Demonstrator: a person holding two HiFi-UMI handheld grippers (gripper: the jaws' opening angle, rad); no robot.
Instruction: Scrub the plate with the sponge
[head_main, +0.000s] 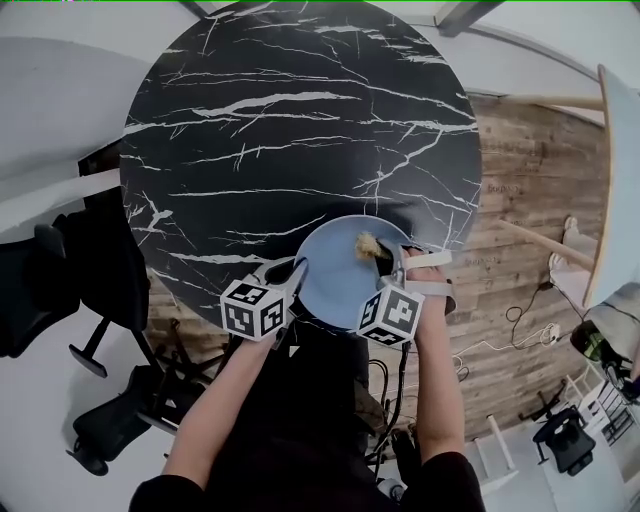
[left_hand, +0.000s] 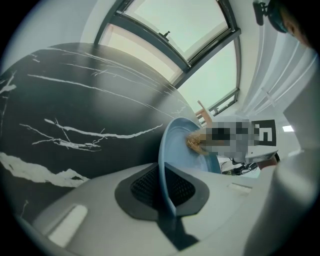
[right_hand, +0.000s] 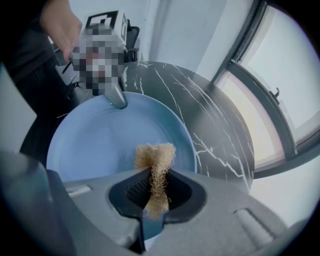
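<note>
Head view, starting closest to the person: both forearms come down to the grippers at the near edge of the table. The left gripper (head_main: 296, 270) is clamped on the near-left rim of the light blue plate (head_main: 335, 285), jaws almost together with only that thin rim between the pads. The right gripper (head_main: 388, 258) is squeezed tight on a tan, fibrous sponge (head_main: 368, 243), with a tuft poking out past the jaws and sitting on the plate's face toward its far right side.

The plate looks tipped up and hangs partly past the edge of the round black marble table (head_main: 300, 120). I can't tell if its far rim actually rests on the top. Beyond the table there's wooden floor (head_main: 530, 190), plus office chairs (head_main: 40, 290) off to the left.

What worries me is that the plate is held only by that one pinch on a slick rim. A hard sideways scrub could twist it out of the jaws, and there's no table under that side to catch it. The sponge is floppy too, so dragging it could pull it out of the grip.
</note>
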